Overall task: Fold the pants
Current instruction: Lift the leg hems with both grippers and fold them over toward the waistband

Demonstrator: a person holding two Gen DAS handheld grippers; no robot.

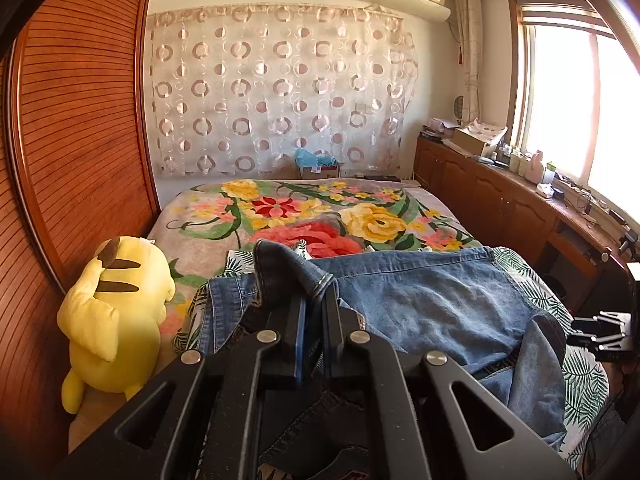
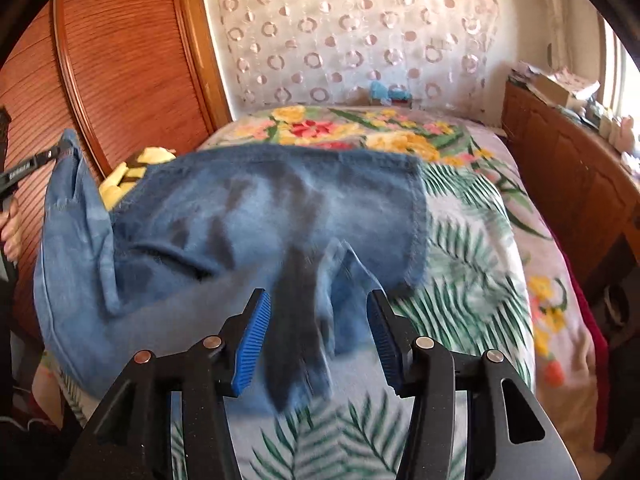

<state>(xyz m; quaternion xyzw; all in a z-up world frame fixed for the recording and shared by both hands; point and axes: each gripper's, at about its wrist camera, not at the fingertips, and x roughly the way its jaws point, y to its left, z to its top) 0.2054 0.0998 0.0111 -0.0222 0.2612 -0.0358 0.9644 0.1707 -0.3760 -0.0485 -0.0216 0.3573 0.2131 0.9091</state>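
Blue denim pants lie spread across the near end of the bed. My left gripper is shut on a raised edge of the pants, which stands up in a peak above the fingers. In the right wrist view the pants are blurred by motion. My right gripper is open, with a fold of denim hanging loose between its blue pads. The left gripper shows at the far left there, holding a lifted corner of the pants.
The bed carries a floral blanket and a leaf-print sheet. A yellow plush toy sits at the bed's left edge against a slatted wooden wardrobe. A wooden cabinet with clutter runs along the right under the window.
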